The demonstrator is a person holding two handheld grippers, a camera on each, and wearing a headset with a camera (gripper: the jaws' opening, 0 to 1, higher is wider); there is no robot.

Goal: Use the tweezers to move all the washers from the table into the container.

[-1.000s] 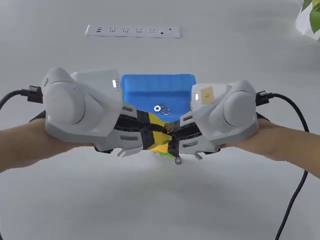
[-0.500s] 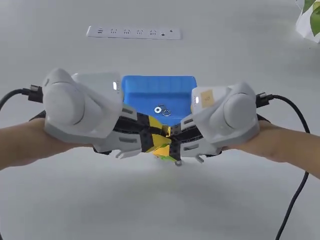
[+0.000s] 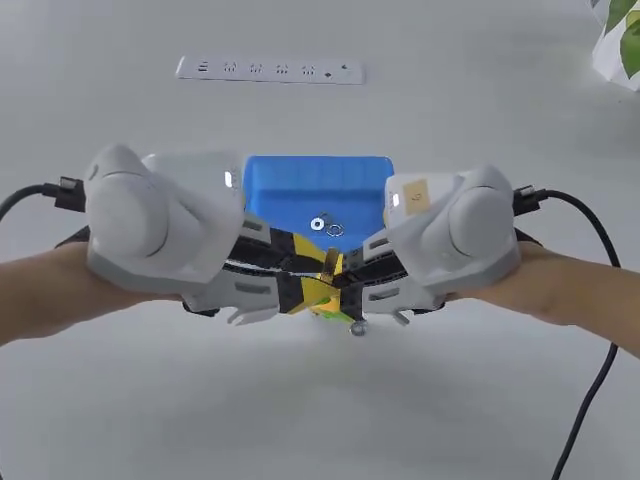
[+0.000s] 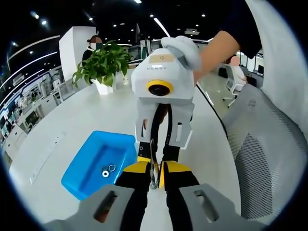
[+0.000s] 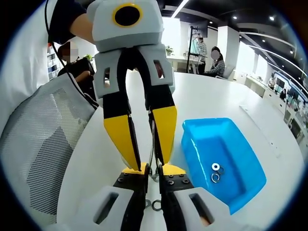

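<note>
Washers (image 3: 325,226): tally? (M.)
Two lie in the blue container (image 3: 300,180). One loose washer (image 3: 357,327) sits on the table (image 3: 320,420), just below the meeting jaws, near the container. (K.)
Step? (M.)
Pickup of that loose washer, I judge. The tweezers (image 4: 153,168) run between both jaw pairs, tips seemingly down toward it; contact hidden. Next calls for a pinch on its rim, lift, carry over the wall, release. (K.)
Grip? (M.)
On the right gripper (image 4: 156,151), jaws pressed close onto the tweezers. On the left gripper (image 5: 149,161), jaws flank them with a sliver of gap; clamping or not, cannot tell. (K.)
Pose? (M.)
Nose to nose, level, low; left hand (image 3: 60,290) and right hand (image 3: 565,285) grasp the bodies from the outer sides. (K.)
</note>
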